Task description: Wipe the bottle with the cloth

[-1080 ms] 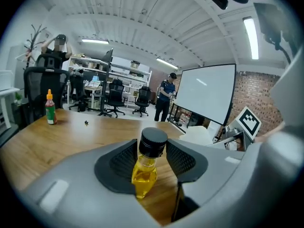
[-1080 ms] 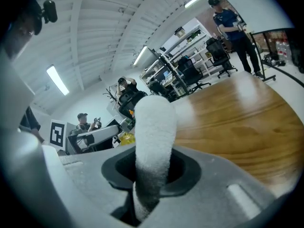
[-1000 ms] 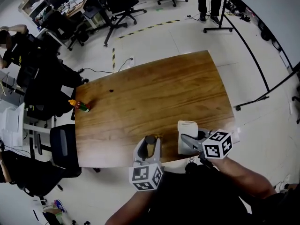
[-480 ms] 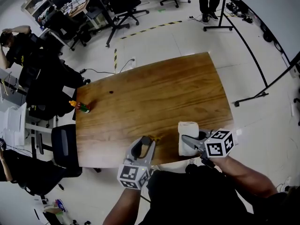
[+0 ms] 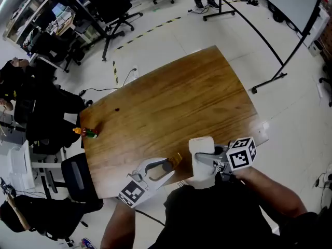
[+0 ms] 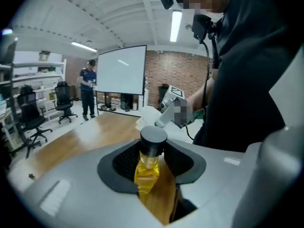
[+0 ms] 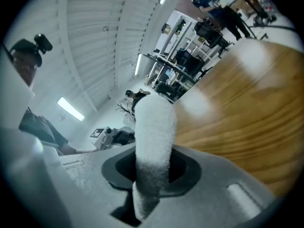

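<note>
Since the bottle (image 6: 146,170) was small, clear-walled and full of yellow liquid under a dark cap (image 6: 153,139), it looked light, smooth and likely slippery, with sides that might give under a hard squeeze. It sat lengthwise between the pads of the left gripper (image 5: 165,166), whose jaws had just been closing and now clamped its body, with the cap towards the tips. That hold on the body seemed right, though firm, not crushing. The bottle hung over the near edge of the table (image 5: 171,102). Just beside it, apart, the soft white cloth (image 7: 153,141) stood pinched in the closed right gripper (image 5: 198,158); being limp, it would fold around the bottle.
</note>
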A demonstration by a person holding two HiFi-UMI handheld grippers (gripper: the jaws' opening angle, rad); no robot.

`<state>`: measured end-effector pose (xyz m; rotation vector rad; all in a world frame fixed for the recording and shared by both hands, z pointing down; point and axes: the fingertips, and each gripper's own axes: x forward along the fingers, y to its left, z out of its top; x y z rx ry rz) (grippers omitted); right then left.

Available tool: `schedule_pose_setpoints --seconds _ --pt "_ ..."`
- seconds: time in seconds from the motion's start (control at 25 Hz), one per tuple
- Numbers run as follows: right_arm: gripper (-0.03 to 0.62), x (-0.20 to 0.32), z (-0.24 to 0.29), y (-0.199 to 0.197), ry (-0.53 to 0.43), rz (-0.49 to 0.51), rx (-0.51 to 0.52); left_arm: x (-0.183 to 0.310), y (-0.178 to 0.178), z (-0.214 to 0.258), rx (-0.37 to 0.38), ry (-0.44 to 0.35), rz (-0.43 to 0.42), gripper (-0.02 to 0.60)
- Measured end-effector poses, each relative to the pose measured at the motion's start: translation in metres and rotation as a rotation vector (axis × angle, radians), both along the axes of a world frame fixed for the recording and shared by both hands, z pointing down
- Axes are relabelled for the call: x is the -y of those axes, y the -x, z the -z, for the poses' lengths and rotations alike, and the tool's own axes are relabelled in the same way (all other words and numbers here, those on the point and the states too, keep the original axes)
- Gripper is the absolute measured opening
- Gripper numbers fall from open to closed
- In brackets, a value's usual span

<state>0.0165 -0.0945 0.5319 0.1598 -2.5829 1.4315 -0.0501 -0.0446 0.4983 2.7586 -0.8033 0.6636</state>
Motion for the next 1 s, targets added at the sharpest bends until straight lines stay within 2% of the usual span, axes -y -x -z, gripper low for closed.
schedule_pose_setpoints --seconds 0.08,0.2,0.4,0.56,1.0 --pt "0.074 -0.014 -0.002 0.011 0.062 0.019 0.068 -0.009 -0.002 -0.002 0.007 0.014 -0.096 0.178" --pt "0.074 -0.029 -0.003 0.026 0.115 0.035 0.134 -0.02 -0.007 -0.003 0.001 0.026 -0.191 0.178" --pt "0.074 -0.046 0.0 0.048 0.095 0.089 0.208 -0.038 -0.017 0.002 0.008 -0.01 -0.276 0.178" --pt "0.073 -0.052 -0.012 0.051 0.072 0.108 0.172 -0.045 -0.016 0.006 -0.023 -0.029 -0.279 0.178" --pt "0.072 -0.054 -0.072 0.071 0.078 0.191 -0.076 -0.041 0.005 0.011 -0.128 0.018 -0.183 0.176"
